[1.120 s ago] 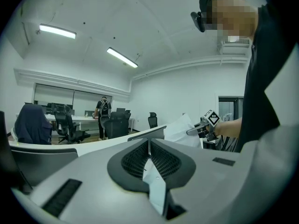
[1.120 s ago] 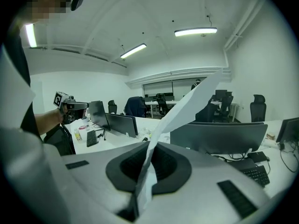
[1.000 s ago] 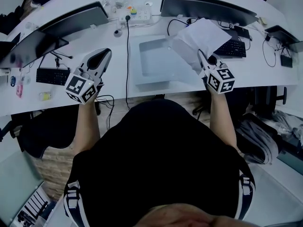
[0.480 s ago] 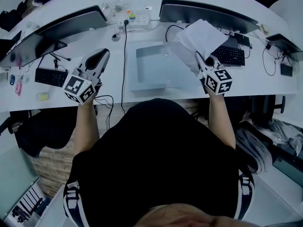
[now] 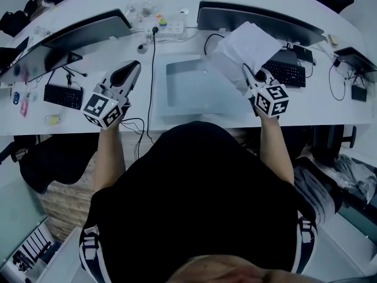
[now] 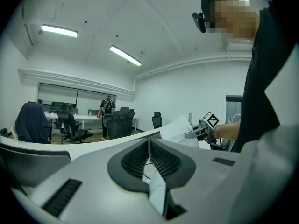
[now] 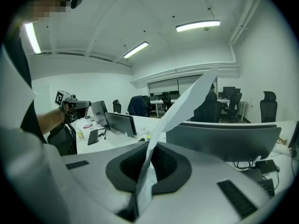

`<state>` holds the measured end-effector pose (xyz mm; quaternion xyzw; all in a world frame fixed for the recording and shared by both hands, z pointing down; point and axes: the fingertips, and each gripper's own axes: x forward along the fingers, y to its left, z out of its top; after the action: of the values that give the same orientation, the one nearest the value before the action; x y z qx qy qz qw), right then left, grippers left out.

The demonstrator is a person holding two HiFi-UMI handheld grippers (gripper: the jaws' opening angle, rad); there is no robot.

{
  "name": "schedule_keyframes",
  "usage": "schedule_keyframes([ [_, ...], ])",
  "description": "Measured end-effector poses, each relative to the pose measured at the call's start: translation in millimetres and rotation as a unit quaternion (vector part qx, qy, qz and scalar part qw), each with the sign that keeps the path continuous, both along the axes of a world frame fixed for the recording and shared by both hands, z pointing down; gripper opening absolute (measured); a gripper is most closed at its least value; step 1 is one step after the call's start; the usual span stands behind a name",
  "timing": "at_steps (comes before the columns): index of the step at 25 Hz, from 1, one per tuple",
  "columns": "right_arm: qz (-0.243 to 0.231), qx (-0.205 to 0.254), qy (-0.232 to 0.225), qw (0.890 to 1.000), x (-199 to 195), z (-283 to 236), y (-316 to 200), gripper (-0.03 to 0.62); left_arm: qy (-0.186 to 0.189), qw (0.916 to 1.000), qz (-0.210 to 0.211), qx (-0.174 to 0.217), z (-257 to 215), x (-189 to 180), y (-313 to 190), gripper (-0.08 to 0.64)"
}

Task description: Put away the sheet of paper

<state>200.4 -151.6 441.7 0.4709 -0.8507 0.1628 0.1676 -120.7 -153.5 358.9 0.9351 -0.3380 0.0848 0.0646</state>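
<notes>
Over white desk (image 5: 177,52), curled thin sheet (image 5: 247,46) clamped in right gripper (image 7: 147,171); left gripper (image 5: 128,71) closed.

monitor (image 5: 259,17), keyboard (image 5: 65,96), power strip (image 5: 166,24), white desk (image 5: 321,102)

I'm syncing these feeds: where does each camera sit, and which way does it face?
Head view: on the person's head, steeply down at desk, torso, both forearms.
Left gripper view: on left hand-held gripper, along shut jaws toward distant chairs; right arm shows.
Right gripper view: on right hand-held gripper, toward monitors; left arm shows.
All share the sheet of paper.
</notes>
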Motion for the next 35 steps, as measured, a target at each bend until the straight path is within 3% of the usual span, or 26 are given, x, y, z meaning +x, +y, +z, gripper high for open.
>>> schedule_keyframes([
  [16, -0.032, 0.0, -0.002, 0.999, 12.4, 9.7, -28.7, 0.014, -0.012, 0.9999, 0.001, -0.003, 5.7, 36.5, -2.2, 0.033],
  [35, -0.038, -0.01, 0.005, 0.999, 11.3, 18.2, -38.8, 0.014, -0.013, 0.9998, -0.015, -0.007, 8.3, 33.9, -0.8, 0.033],
])
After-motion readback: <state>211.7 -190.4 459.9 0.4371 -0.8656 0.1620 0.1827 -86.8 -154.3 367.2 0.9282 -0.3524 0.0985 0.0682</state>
